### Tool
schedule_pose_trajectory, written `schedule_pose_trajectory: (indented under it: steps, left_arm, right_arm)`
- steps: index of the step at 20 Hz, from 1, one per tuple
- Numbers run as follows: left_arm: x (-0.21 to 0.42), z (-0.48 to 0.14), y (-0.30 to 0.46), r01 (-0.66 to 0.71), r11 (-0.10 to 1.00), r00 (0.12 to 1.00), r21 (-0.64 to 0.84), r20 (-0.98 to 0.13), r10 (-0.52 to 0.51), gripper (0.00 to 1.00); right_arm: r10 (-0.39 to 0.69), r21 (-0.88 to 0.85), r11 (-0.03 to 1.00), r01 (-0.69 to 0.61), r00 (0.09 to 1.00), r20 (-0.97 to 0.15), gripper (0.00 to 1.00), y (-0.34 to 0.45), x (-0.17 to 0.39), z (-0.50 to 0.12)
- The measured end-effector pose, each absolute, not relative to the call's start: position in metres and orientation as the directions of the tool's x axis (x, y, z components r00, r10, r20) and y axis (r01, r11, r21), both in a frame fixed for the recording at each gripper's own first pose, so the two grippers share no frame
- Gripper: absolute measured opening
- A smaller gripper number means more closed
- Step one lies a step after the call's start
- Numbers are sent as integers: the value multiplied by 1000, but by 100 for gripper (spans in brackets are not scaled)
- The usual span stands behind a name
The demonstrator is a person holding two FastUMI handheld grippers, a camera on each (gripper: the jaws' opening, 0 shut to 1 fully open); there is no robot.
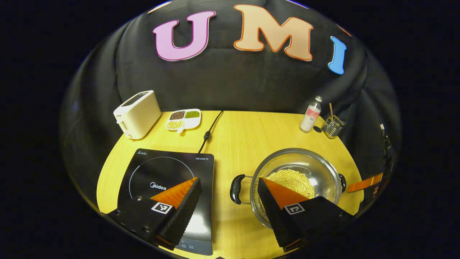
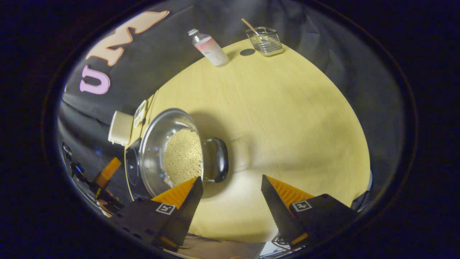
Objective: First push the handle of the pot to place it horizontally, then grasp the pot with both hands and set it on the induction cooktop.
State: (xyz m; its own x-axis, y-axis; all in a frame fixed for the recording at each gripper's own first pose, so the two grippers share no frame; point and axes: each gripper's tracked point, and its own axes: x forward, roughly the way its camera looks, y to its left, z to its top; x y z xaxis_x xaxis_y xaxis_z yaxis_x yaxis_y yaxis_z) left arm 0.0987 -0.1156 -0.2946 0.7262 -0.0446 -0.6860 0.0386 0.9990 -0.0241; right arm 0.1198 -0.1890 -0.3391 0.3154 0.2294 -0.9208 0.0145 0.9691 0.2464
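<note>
Left gripper view: my left claw (image 1: 228, 185) is spread wide, gripping nothing, hovering over the yellow worktop (image 1: 248, 133). Its left finger sits over the induction cooktop (image 1: 158, 169), its right finger overlaps the near rim of the pot (image 1: 298, 180). Pot is steel, holds a layer of yellow beans (image 1: 293, 180), stands on the worktop just right of the cooktop, apart from it. Left pot handle (image 1: 236, 189) is black and points toward the cooktop; opposite handle (image 1: 342, 182) sits on the far right rim, so the handles line up side to side in this view. An orange finger of the other claw (image 1: 364, 183) shows just beyond that right handle; touching or not, can't tell.

At the back: white toaster (image 1: 137, 113), divided dish (image 1: 183, 119) with three kinds of beans, cooktop cable (image 1: 212, 129), bottle (image 1: 311, 114), wire basket (image 1: 332, 126) with a stick in it.

Right gripper view: my right claw (image 2: 231, 183) is also wide open and empty. The pot's black handle (image 2: 217, 160) sits just ahead of the left finger, close to the gap between the fingers, not gripped. Bottle (image 2: 209, 46) and wire basket (image 2: 265, 40) are at the far worktop edge. Left claw's orange finger (image 2: 107, 172) shows beyond the pot.
</note>
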Motion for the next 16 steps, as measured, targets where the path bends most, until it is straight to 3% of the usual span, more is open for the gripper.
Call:
schedule_pose_trajectory:
  steps: [1, 2, 8, 9, 10, 11, 12, 13, 14, 15, 16]
  left_arm:
    - [100, -301, -117, 61, 998, 704, -29, -707, -63, 97]
    - [102, -310, -120, 83, 996, 682, -39, -726, -85, 97]
    - [112, -347, -125, 142, 989, 572, -47, -812, -121, 97]
    - [115, -351, -125, 148, 988, 565, -41, -817, -118, 97]
    - [118, -356, -126, 156, 987, 556, -41, -822, -122, 97]
    - [120, -360, -128, 165, 985, 545, -44, -828, -128, 97]
    - [121, -366, -129, 172, 984, 532, -46, -837, -132, 97]
    - [122, -371, -131, 179, 983, 515, -49, -846, -136, 97]
    - [122, -377, -133, 182, 982, 501, -55, -854, -141, 97]
    - [123, -382, -135, 182, 981, 488, -65, -861, -147, 97]
    - [122, -387, -137, 180, 981, 474, -77, -867, -155, 97]
  right_arm:
    - [242, 260, 965, 18, 318, -917, 100, -184, 124, -340]
    - [249, 267, 964, 14, 315, -916, 93, -179, 128, -342]
    - [250, 257, 967, -8, 262, -932, 93, -160, 137, -372]
    - [248, 255, 967, -6, 255, -934, 100, -159, 138, -376]
    - [246, 253, 967, -3, 248, -937, 100, -158, 140, -380]
    - [242, 249, 968, 1, 241, -940, 93, -157, 141, -384]
    - [241, 249, 969, 5, 236, -942, 92, -157, 143, -387]
    - [242, 251, 968, 8, 232, -942, 100, -155, 144, -390]
    - [244, 254, 967, 13, 229, -942, 100, -154, 145, -393]
    - [245, 255, 967, 16, 226, -943, 91, -154, 145, -394]
    - [244, 255, 967, 20, 220, -944, 89, -153, 145, -396]
